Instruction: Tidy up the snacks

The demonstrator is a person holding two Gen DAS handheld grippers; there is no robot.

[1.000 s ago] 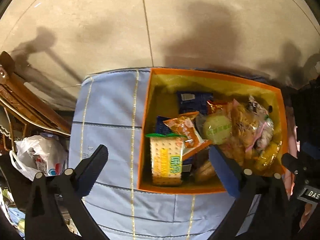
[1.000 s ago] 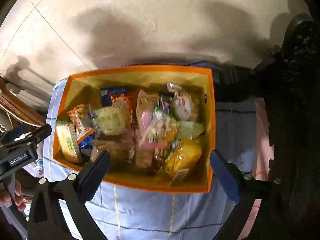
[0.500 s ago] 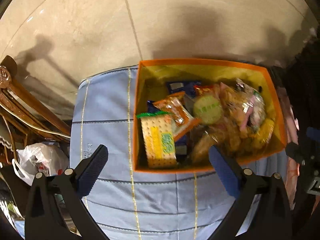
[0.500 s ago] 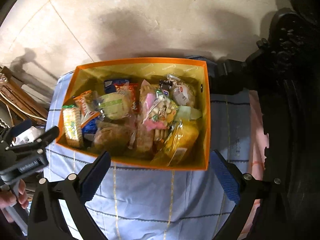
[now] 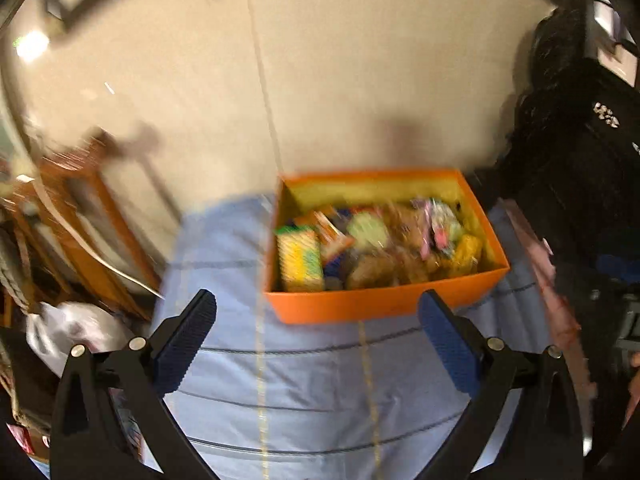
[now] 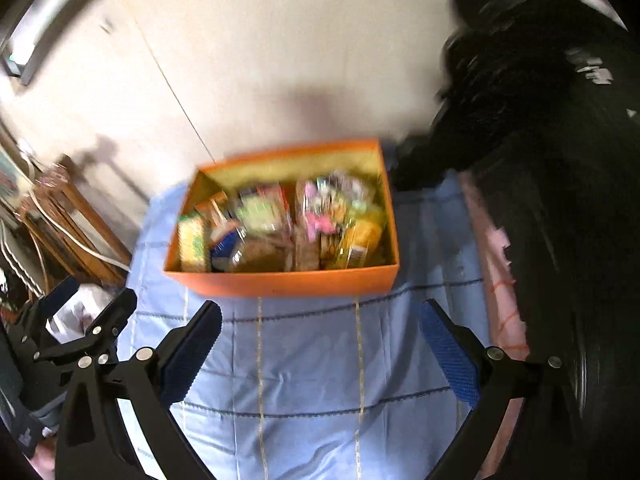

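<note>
Both views motion-blurred; fine print on packets unreadable.

Left gripper (image 5: pixel 316 316): jaws spread wide, nothing between them. It hangs over the blue quilted cloth (image 5: pixel 304 380), short of the orange box (image 5: pixel 380 300). Blue ribbed pads (image 5: pixel 186 338) visible on both fingers.

Right gripper (image 6: pixel 320 324): also wide open and empty, over the same cloth (image 6: pixel 312 360), near side of the box (image 6: pixel 288 282) just beyond its fingertips. The left gripper (image 6: pixel 86 312) shows at the lower left edge of the right wrist view, beside the right one, well apart from the box.

Orange box: open top, yellow inner walls, sits on the cloth toward its far edge. Packed full with snack packets. Identifiable contents, left wrist view:
- cracker pack (image 5: pixel 300 260), yellow and green wrapper, at the near left corner, standing against the left wall
- round pale green packet (image 5: pixel 366 230) just right of it, further back
- pink and white packet (image 5: pixel 436 224) toward the right
- yellow packet (image 5: pixel 468 250) at the right wall

Right wrist view confirms the cracker pack (image 6: pixel 194 244) at left and the yellow packet (image 6: pixel 360 240) at right.

Surroundings: wooden furniture (image 5: pixel 84 220) and a white plastic bag (image 5: pixel 72 328) left of the cloth; beige tiled floor (image 5: pixel 340 80) beyond; dark object (image 6: pixel 552 160) to the right, not identifiable.
</note>
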